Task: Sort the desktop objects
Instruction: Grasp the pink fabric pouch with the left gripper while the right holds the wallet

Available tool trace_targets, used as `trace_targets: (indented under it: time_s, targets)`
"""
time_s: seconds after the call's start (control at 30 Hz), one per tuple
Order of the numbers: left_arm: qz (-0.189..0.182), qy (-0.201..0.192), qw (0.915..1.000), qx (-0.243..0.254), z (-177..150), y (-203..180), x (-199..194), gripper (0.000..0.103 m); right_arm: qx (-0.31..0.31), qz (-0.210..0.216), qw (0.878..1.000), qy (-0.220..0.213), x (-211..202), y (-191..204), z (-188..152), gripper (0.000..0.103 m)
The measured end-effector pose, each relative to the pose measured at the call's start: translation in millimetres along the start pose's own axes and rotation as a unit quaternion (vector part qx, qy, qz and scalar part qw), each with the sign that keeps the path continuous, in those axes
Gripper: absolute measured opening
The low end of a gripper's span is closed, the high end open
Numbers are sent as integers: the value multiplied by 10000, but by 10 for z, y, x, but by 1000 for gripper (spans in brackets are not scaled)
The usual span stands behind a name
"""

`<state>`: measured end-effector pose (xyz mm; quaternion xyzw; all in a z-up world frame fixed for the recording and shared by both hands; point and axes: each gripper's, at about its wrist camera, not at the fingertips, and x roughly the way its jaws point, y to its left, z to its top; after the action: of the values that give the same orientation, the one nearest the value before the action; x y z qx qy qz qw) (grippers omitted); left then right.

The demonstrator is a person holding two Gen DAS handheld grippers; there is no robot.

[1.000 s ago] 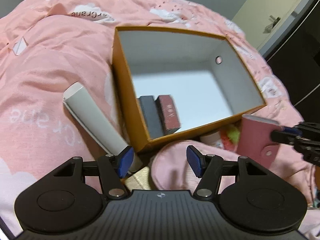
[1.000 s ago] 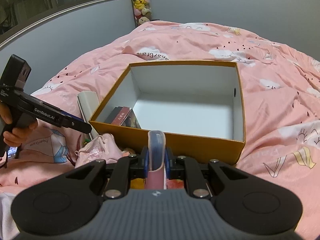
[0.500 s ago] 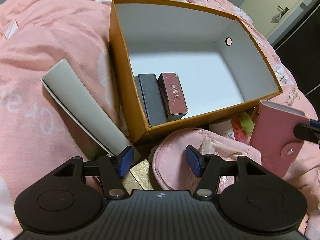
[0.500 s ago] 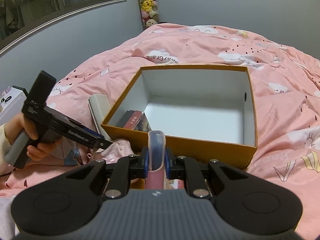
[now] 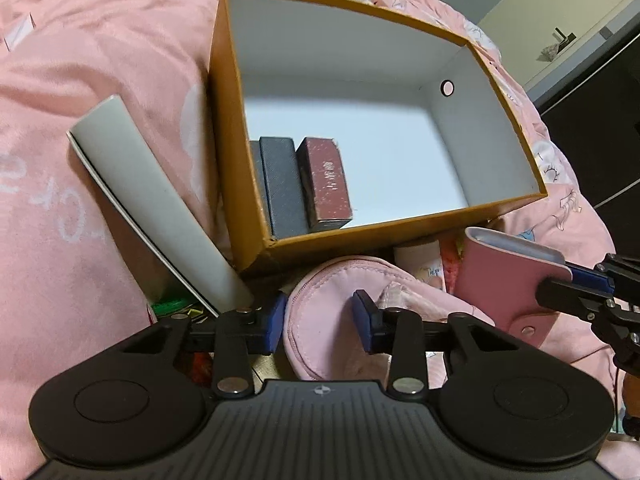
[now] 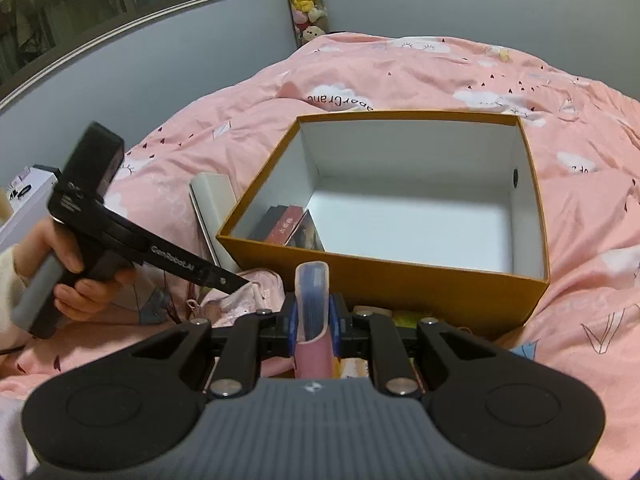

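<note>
One orange cardboard box (image 5: 236,128), open at the top, sits on the pink bed cover (image 5: 80,60). Inside it, at its seven o'clock corner, three small boxes lie side by side: one dark red (image 5: 326,184), one dark grey (image 5: 284,188), and a third (image 5: 256,172) mostly hidden against the wall. At nine o'clock outside the orange box lies one long grey-white carton (image 5: 144,184). At six o'clock are one pink fabric pouch (image 5: 320,300) and one pink snap-button card holder (image 5: 504,280). Two claws are in view, the left claw (image 5: 318,322) and the right claw (image 6: 313,322). One hand (image 6: 68,264) shows at nine o'clock in the right wrist view.
</note>
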<state>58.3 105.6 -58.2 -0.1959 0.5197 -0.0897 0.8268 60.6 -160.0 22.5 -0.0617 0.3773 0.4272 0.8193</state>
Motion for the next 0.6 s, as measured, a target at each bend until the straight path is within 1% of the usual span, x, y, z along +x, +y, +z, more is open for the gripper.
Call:
trace_targets:
  time_s: [0.03,0.07,0.1,0.17,0.27,0.4,0.5,0.6]
  targets:
    - [3,-39,10000,15,-11,-26,-26,38,-38,-4,10000,-4,-2,9,-2,17]
    - [-1,-80,10000,25,-17,-48,-52,33,-59,-13,10000,-3,-3,15,-3,17]
    - [-16,-128,9999,45,-23,-66,-86,30,-74,-29,10000,-5,-4,18,-7,17]
    - [-5,-300,9995,79,-34,-114,-188,18,-80,-36,10000,-12,-8,17,-7,17]
    - [28,-567,9982,185,-45,-204,-344,11,-36,-63,10000,-20,-35,-14,-6,17]
    - [174,-916,9951,337,-80,-367,-536,9,38,-86,9999,-76,-109,-61,16,16]
    - [241,-1171,9918,449,-101,-499,-673,8,103,-52,9997,-213,-220,-97,68,16]
    - [353,-1500,9862,607,-101,-660,-836,7,133,-62,9991,-397,-345,-116,143,16]
